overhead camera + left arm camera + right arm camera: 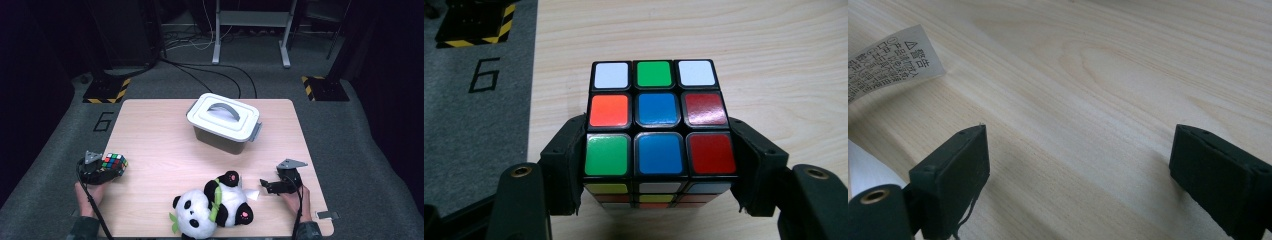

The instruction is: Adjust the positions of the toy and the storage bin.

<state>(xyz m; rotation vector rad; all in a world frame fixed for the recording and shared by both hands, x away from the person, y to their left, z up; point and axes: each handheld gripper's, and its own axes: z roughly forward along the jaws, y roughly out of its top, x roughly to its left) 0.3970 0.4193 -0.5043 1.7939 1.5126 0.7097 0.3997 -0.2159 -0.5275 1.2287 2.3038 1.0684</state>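
The colourful plastic puzzle cube (658, 132) sits squeezed between the jaws of the left gripper (102, 171) at the left edge of the pale wooden desk (160, 135), so it can be carried. The right gripper (274, 186) waits open and empty beside the soft panda toy (212, 206), holding nothing.

Light wood-grain rectangular table (150, 130) stands on grey carpet. Grey plastic storage box with white lid and grey handle (223, 122) sits near the far edge, slightly right of centre. White-and-black plush panda with green bamboo (212, 206) lies at the near edge, about centre; its white printed care label (890, 60) lies flat on the wood. Small silver rectangular tag (330, 215) lies in the near right corner.
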